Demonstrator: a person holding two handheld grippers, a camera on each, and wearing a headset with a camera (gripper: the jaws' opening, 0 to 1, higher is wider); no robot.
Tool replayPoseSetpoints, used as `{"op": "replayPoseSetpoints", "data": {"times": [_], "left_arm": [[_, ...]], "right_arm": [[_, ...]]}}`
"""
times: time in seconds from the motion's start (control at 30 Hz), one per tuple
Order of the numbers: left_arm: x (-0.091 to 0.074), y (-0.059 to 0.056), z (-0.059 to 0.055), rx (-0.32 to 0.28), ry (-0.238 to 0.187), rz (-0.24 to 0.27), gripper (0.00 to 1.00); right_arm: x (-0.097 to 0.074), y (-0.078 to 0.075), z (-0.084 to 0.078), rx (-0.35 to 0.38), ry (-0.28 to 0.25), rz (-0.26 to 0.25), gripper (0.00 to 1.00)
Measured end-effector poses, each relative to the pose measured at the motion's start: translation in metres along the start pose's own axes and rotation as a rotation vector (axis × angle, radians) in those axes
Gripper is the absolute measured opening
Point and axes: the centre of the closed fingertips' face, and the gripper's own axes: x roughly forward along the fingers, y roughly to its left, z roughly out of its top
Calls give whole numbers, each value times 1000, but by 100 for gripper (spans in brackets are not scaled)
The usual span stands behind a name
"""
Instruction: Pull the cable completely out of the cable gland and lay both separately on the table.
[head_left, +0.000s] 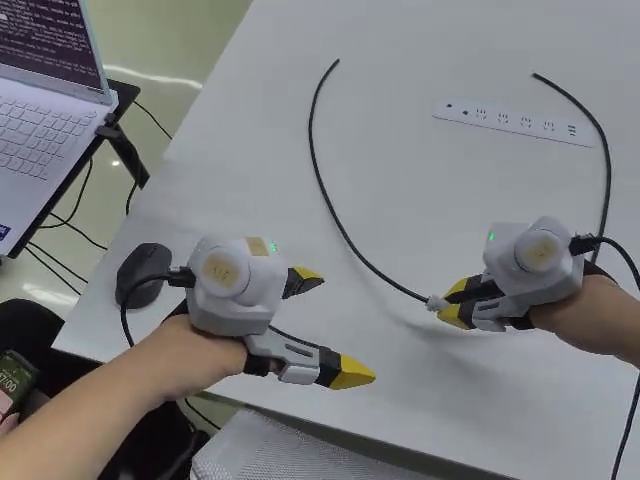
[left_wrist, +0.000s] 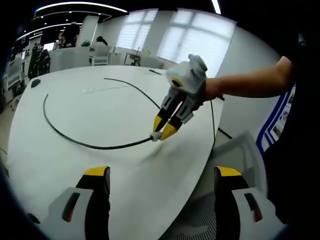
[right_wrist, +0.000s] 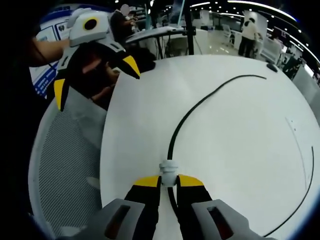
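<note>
- Head view: white surface (head_left: 420, 230), with a white power strip (head_left: 510, 122) lying flat near its far edge.
- An open laptop (head_left: 40, 90) sits on a separate stand past the surface's left edge. A dark rounded object (head_left: 140, 272) lies at the surface's near-left corner.
- Left claw (head_left: 335, 325): jaws wide apart, holding nothing, hovering at the near edge of the surface.
- Right claw (right_wrist: 169, 181): jaws drawn close, clamped on the white cable gland (right_wrist: 169, 167), whose head pokes out past the yellow tips.
- Black cable (head_left: 330, 200) is still threaded into the cable gland. It sweeps away across the surface in a long arc, and a short stretch runs back between the right claw's jaws.
- The gland sits low over the near-right part of the surface; I cannot tell whether it touches.
- A grey mesh chair (right_wrist: 65, 150) stands just beside the near edge.
- Room: an open office with large windows (left_wrist: 190, 35), ceiling strip lights, further desks, and people (right_wrist: 247, 30) standing far back.
</note>
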Motion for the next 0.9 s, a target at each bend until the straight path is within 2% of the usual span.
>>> {"op": "replayPoseSetpoints", "data": {"times": [0.27, 0.53, 0.7, 0.8, 0.9], "left_arm": [[9, -13, 11, 30, -14, -20, 84], [21, -23, 21, 78, -17, -43, 80], [29, -30, 30, 111, -30, -62, 78], [33, -33, 33, 141, -42, -78, 75], [39, -37, 33, 145, -37, -93, 73]], "right_arm": [[-14, 13, -1, -28, -10, 7, 7], [-26, 34, -2, -82, -5, 42, 7], [-33, 44, 1, -106, 1, 58, 7], [-37, 48, 4, -123, 0, 62, 7], [-41, 52, 8, -140, -6, 64, 7]]}}
